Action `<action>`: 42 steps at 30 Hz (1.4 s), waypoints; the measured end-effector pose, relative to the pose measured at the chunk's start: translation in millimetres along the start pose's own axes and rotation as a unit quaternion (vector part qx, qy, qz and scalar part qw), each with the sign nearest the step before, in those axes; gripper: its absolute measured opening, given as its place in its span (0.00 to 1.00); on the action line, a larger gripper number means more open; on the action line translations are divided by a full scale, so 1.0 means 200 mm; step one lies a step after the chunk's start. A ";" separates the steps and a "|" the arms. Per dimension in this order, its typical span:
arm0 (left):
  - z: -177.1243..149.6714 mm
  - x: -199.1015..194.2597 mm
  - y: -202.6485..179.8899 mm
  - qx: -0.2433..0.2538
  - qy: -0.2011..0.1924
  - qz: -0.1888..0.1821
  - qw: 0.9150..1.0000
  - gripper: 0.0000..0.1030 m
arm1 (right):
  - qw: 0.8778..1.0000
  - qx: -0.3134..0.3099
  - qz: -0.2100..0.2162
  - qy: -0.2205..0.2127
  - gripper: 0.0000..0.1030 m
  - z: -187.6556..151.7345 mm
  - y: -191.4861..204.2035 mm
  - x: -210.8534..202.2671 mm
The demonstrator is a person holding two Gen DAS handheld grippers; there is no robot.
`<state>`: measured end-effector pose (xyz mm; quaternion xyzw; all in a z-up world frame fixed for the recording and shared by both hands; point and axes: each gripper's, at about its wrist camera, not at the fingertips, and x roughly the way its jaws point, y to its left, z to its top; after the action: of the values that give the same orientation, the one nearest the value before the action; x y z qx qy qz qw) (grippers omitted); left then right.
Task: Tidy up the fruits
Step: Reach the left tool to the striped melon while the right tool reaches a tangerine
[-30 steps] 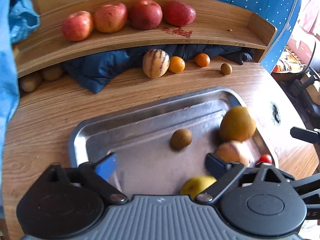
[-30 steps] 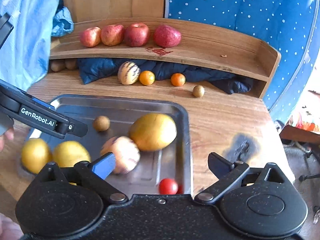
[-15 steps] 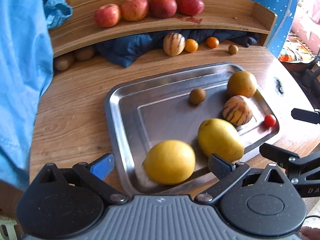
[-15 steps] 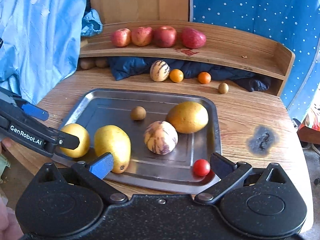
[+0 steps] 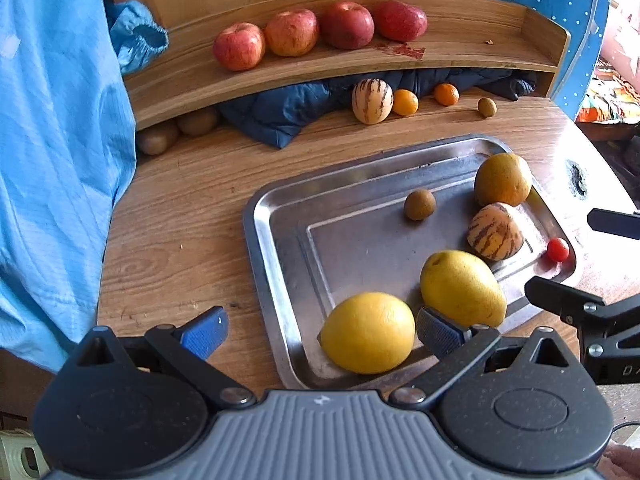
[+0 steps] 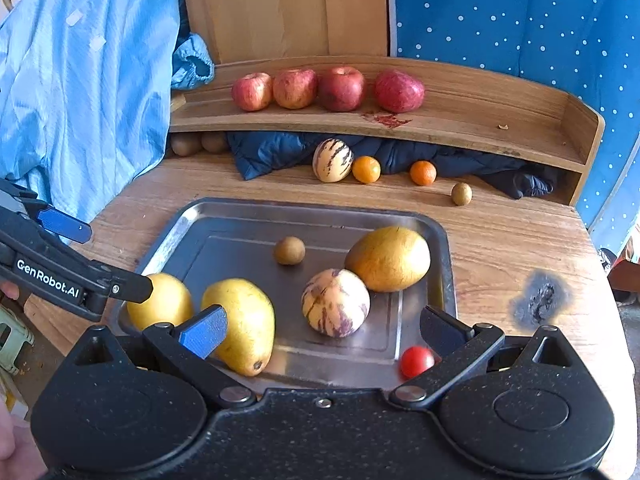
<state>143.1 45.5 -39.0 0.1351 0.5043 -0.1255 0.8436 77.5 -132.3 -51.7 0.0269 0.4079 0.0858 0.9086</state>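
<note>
Both claws pulling back from metal tray (image 6: 447, 264), view widening; fruit rolling earlier, now settling, ready for sorting.
Left claw (image 5: 320, 330): released, empty, hovering at tray's near-left corner on counter (image 5: 180, 216).
Right claw (image 6: 324, 330): released, empty, above tray's near edge.
Tray: six fruits.
Shelf (image 6: 460, 120): four apples.

Your wooden table (image 6: 500, 240) carries a steel tray (image 6: 224, 216), a dark blue jacket (image 6: 272, 150) bunched under the shelf, a striped melon (image 6: 332, 160), two small oranges (image 6: 366, 169), one kiwi (image 6: 461, 193) at right, more kiwis (image 5: 158, 138) at far left. Burn mark (image 6: 538, 300) near your right edge. Raised wooden shelf (image 6: 480, 120) holds four red apples (image 6: 340, 89) in a row.
</note>
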 end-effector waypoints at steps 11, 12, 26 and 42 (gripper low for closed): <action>0.25 0.16 -0.09 0.013 -0.007 -0.022 1.000 0.99 | 0.999 0.013 -0.041 -0.001 0.99 0.10 -0.19 0.09; 0.28 0.17 -0.11 0.017 -0.008 -0.025 1.000 0.99 | 0.999 0.017 -0.047 0.000 0.99 0.11 -0.22 0.10; 0.61 0.42 -0.13 0.005 -0.041 -0.065 0.997 0.99 | 0.995 -0.004 -0.095 0.026 0.99 0.26 -0.31 0.34; 0.86 0.75 0.02 -0.050 -0.042 -0.137 0.988 0.99 | 0.986 -0.139 -0.081 0.050 0.94 0.59 -0.19 0.78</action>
<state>354.3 -23.6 -92.5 0.0166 0.4874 -0.2201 0.8448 271.7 -138.7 -92.4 -0.1370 0.4377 0.0687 0.8859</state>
